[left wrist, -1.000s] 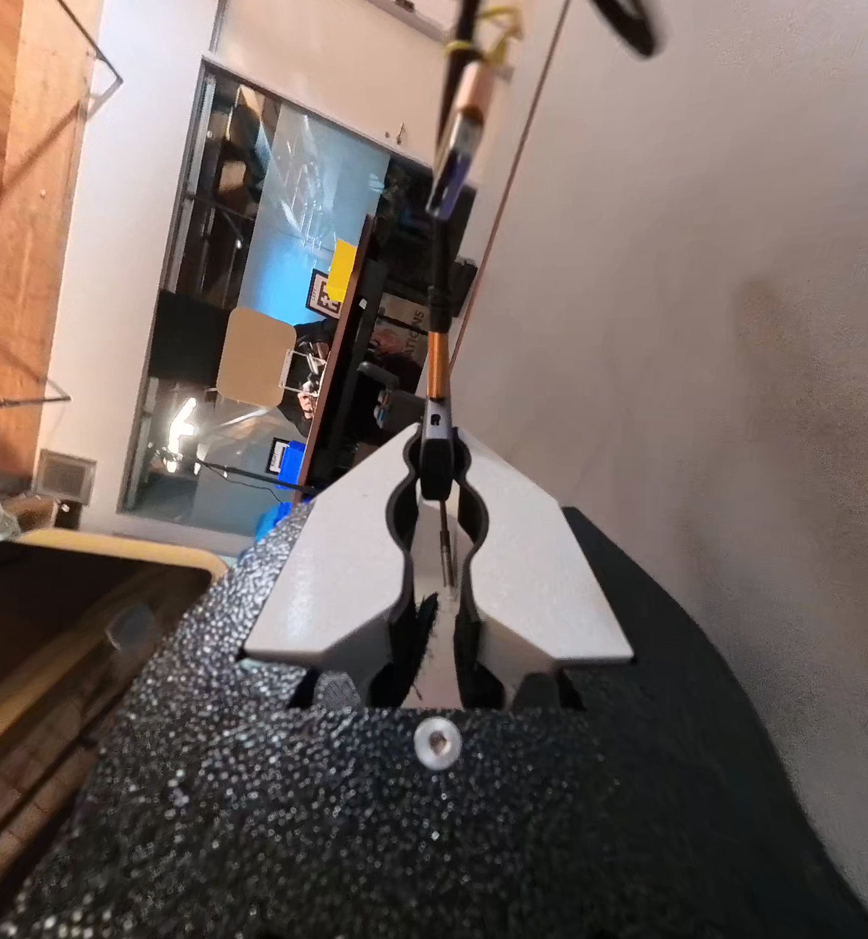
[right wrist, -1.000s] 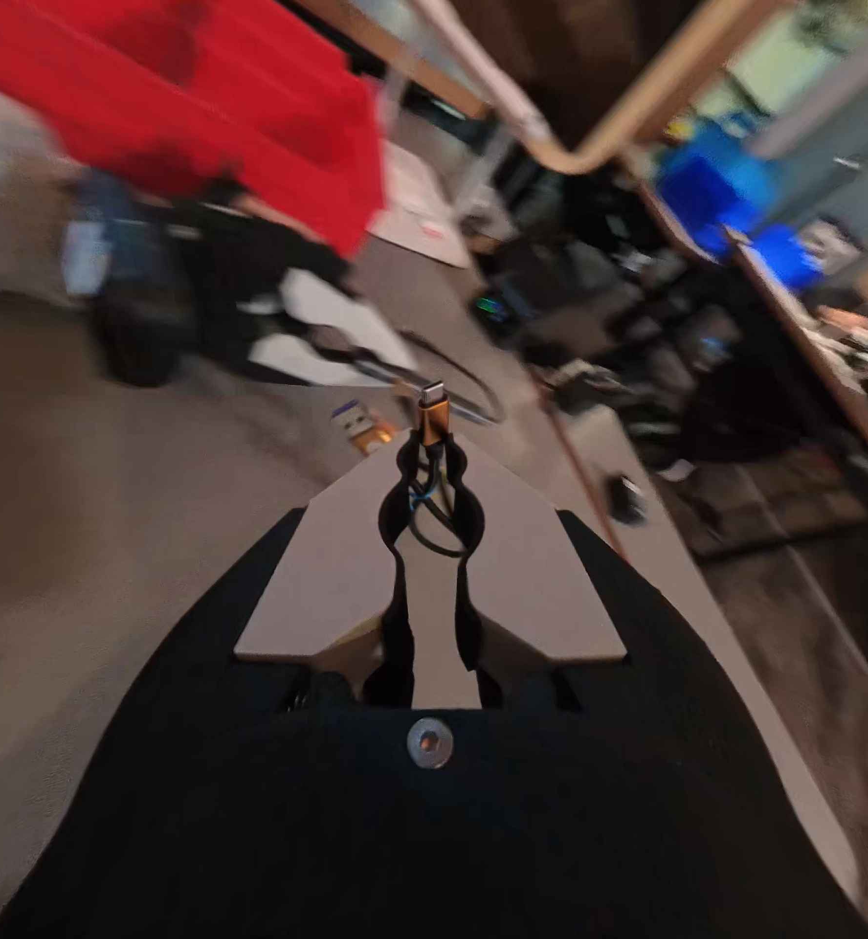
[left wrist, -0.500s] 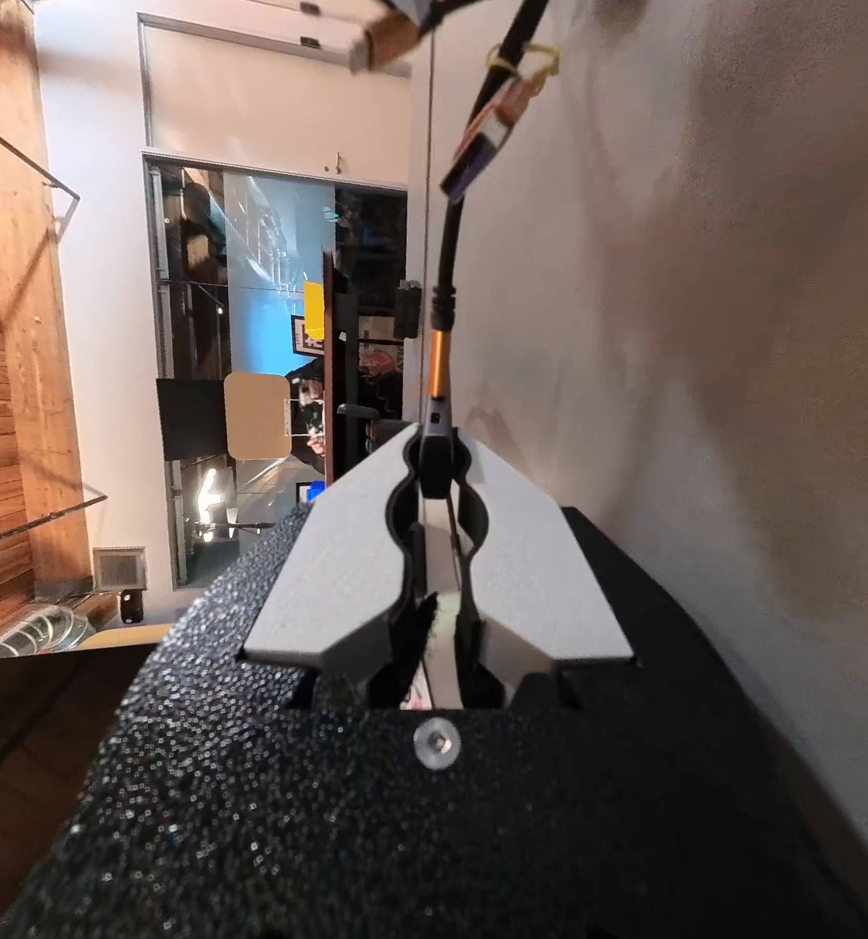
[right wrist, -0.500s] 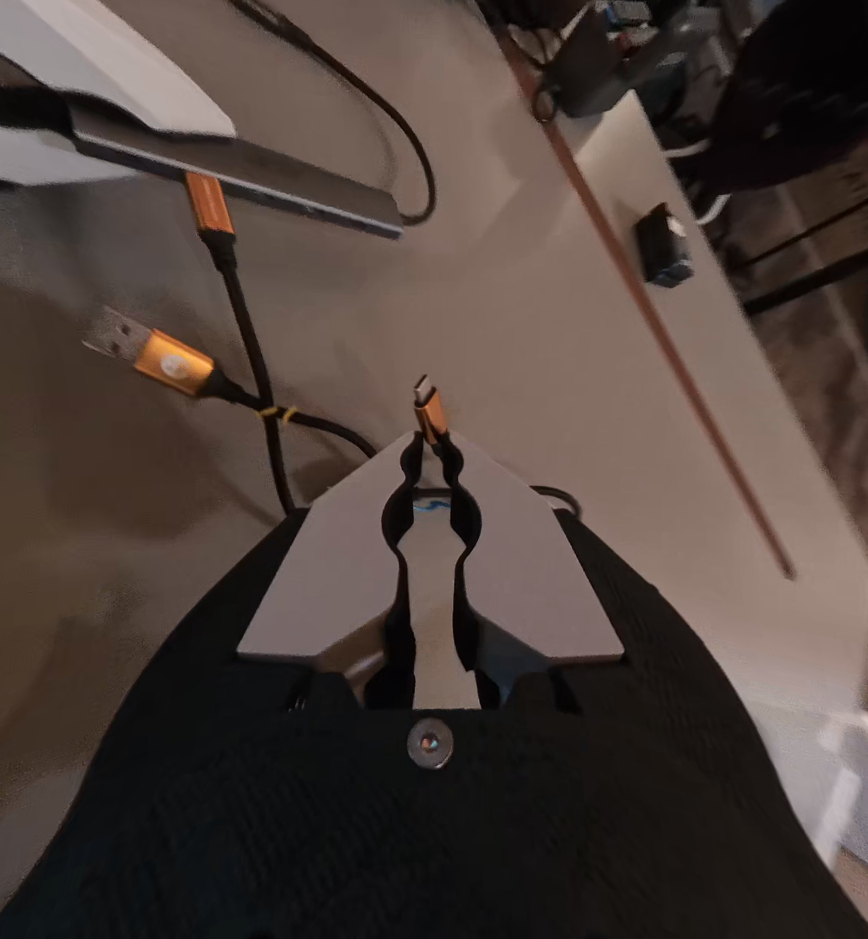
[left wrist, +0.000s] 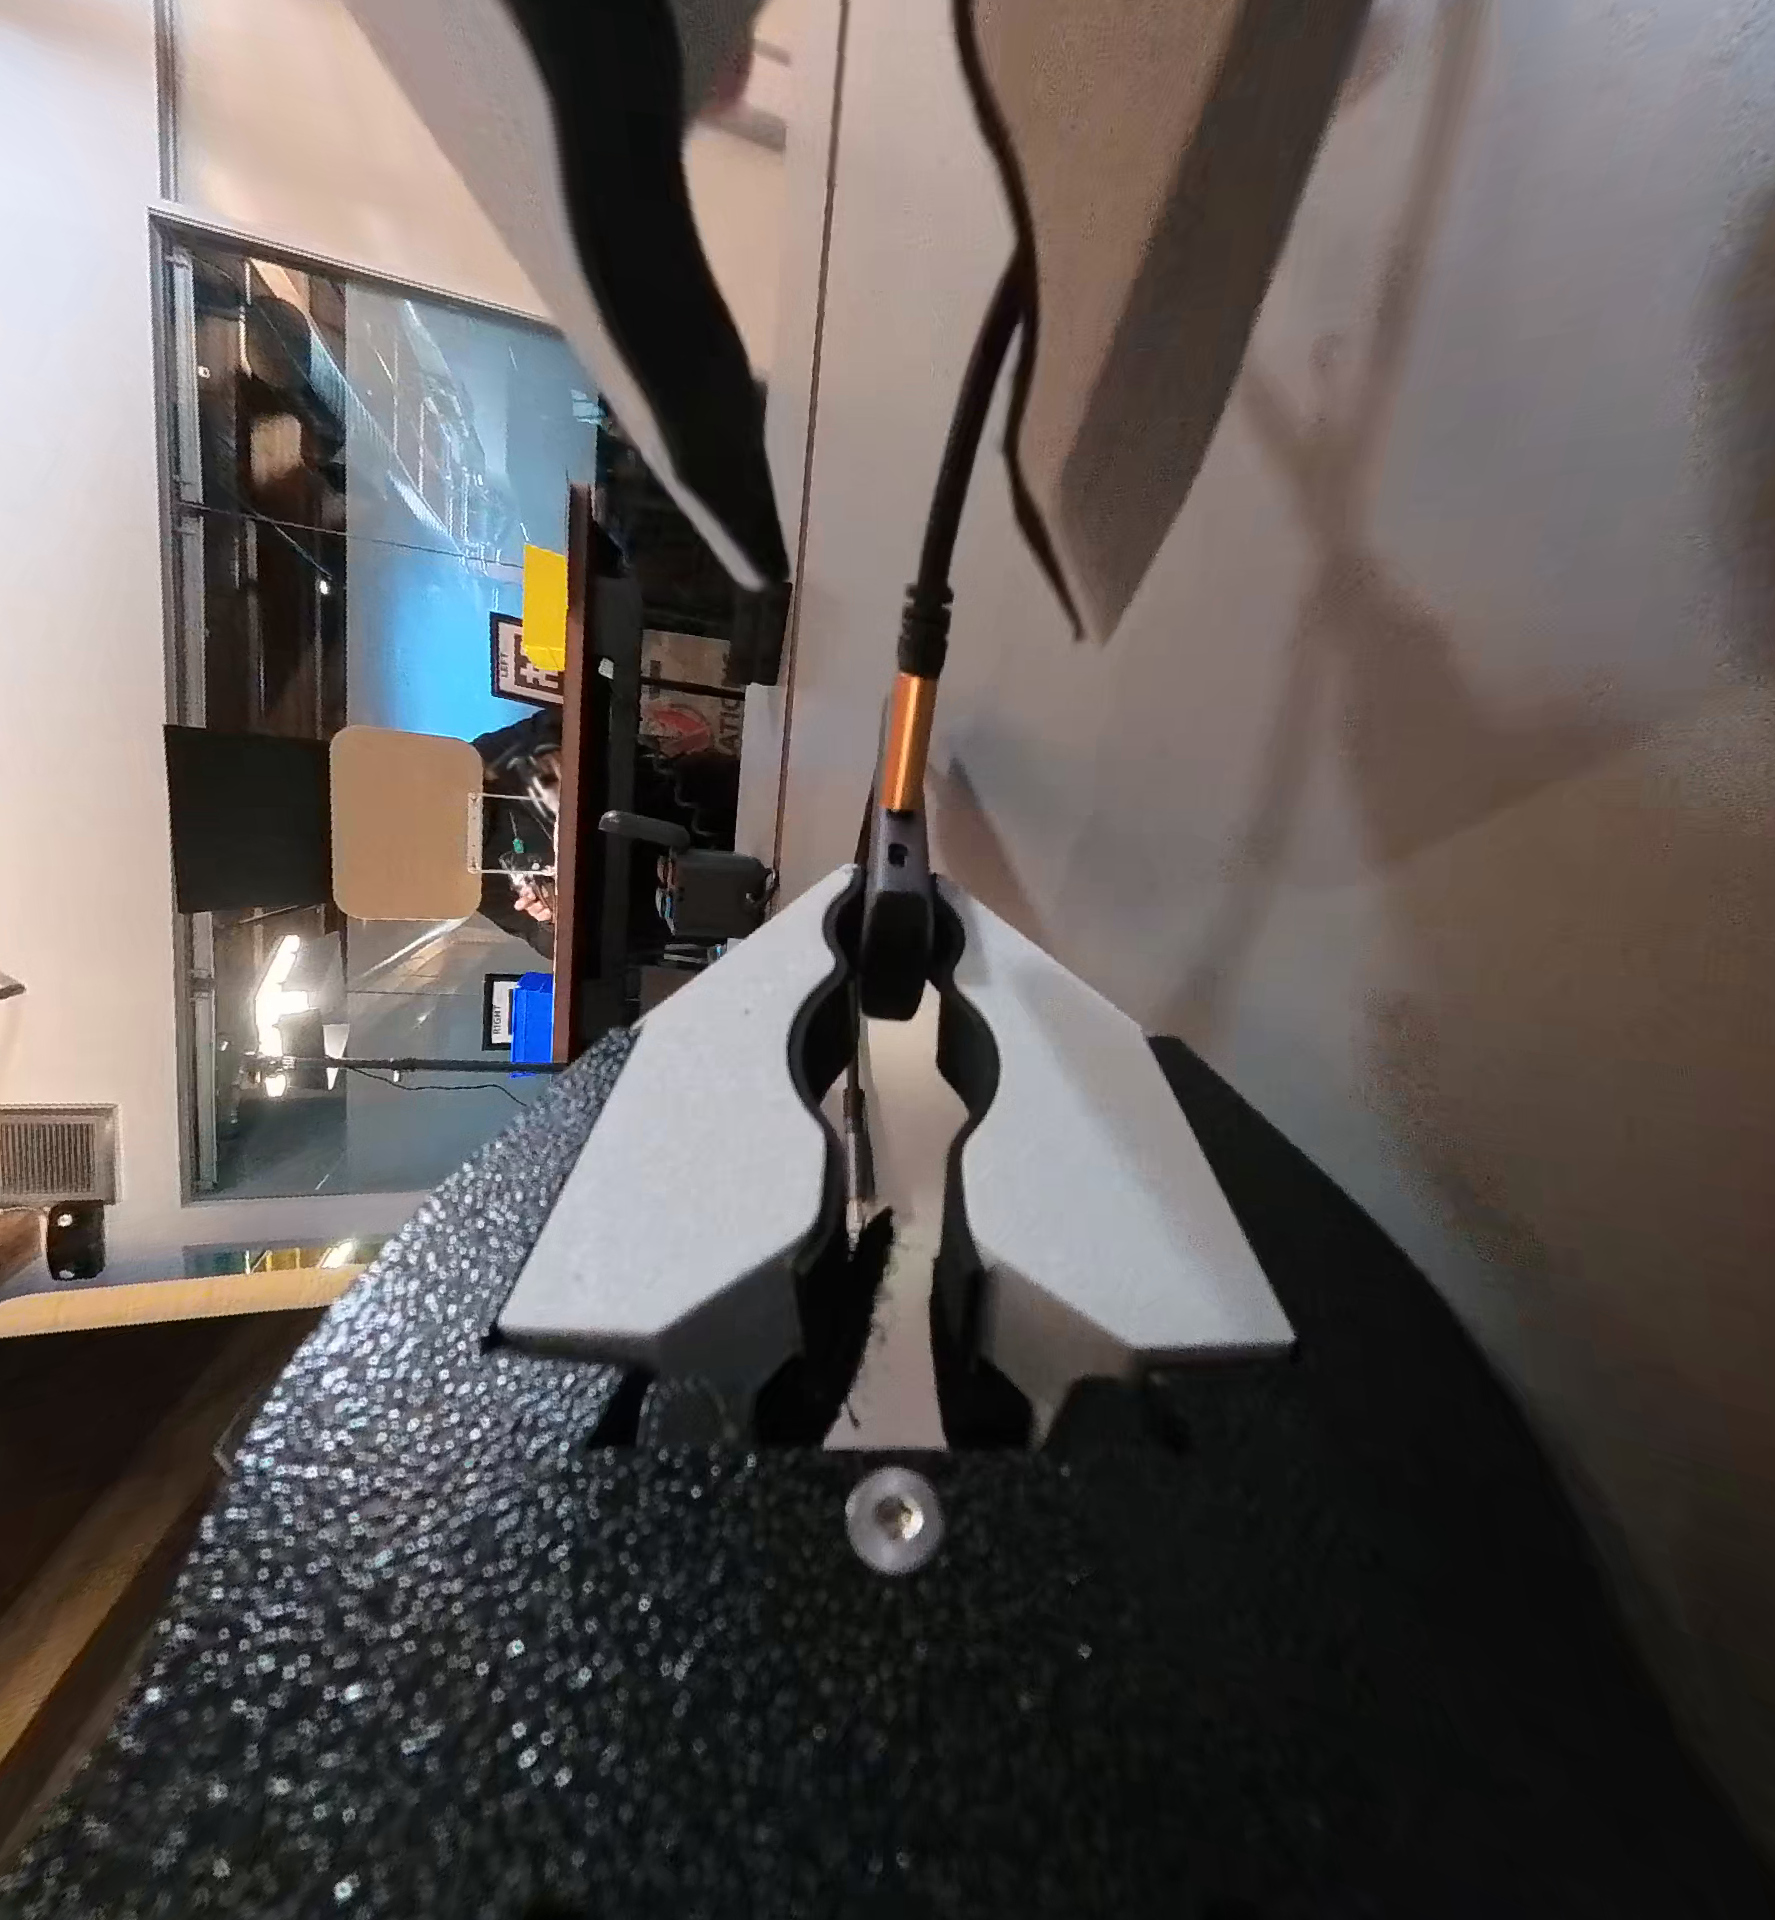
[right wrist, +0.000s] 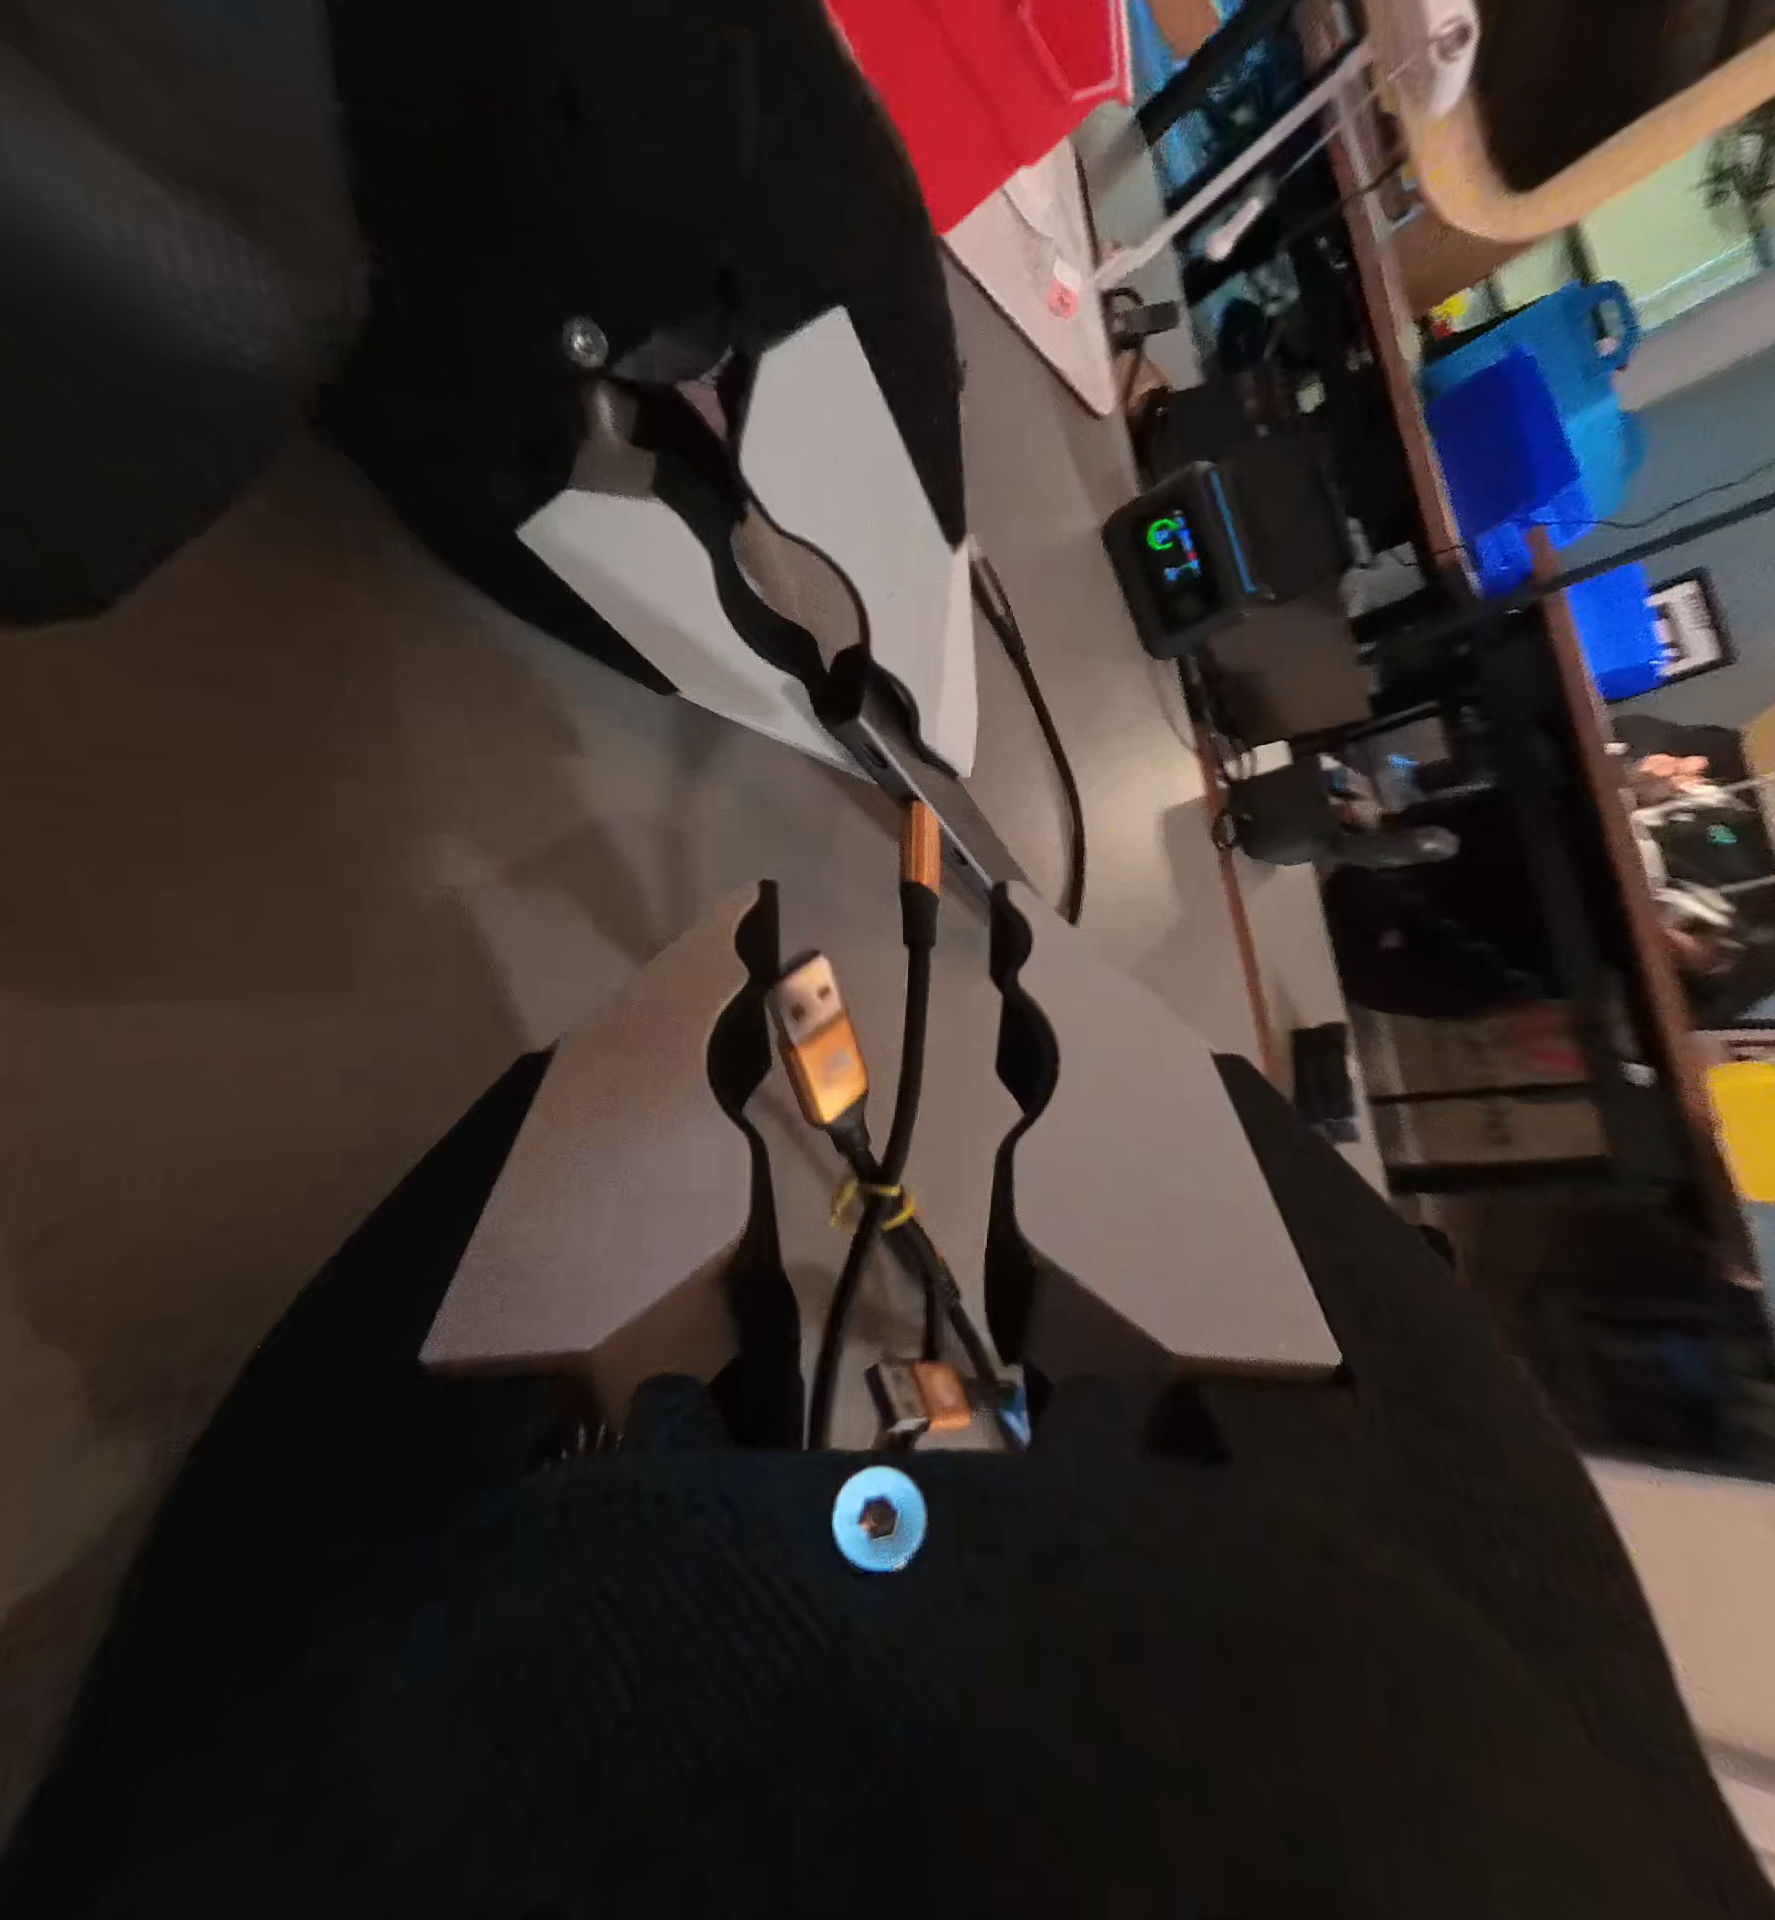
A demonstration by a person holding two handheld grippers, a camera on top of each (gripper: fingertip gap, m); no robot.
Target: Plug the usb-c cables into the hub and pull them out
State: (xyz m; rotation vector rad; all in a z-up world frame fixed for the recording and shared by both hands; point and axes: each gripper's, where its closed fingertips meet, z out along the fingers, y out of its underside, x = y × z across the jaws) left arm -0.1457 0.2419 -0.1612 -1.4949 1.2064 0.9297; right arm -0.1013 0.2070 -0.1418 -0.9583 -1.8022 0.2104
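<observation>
My left gripper (left wrist: 893, 904) is shut on the slim dark hub (left wrist: 893, 940). An orange USB-C plug (left wrist: 909, 743) sits in the hub's port, and its black cable (left wrist: 950, 457) runs away from it. In the right wrist view the left gripper (right wrist: 862, 681) holds the hub (right wrist: 950, 821) just above the table, with the orange plug (right wrist: 919, 847) in it. My right gripper (right wrist: 881, 904) is open and empty, its jaws standing either side of that cable. A loose orange USB-A plug (right wrist: 821, 1039) lies between them. Another orange plug (right wrist: 919, 1397) lies near the right gripper's base.
The grey table (right wrist: 239, 883) carries the hub's own black cable (right wrist: 1049, 727). Past the table's far edge stand a small black device with a lit screen (right wrist: 1184, 561), blue bins (right wrist: 1517, 447) and a red object (right wrist: 966, 94). The right gripper's fingers (left wrist: 1174, 312) hang blurred close ahead.
My right gripper has opened and let go of the USB-C plug it held, and has moved up close to the hub. My left gripper still holds the hub.
</observation>
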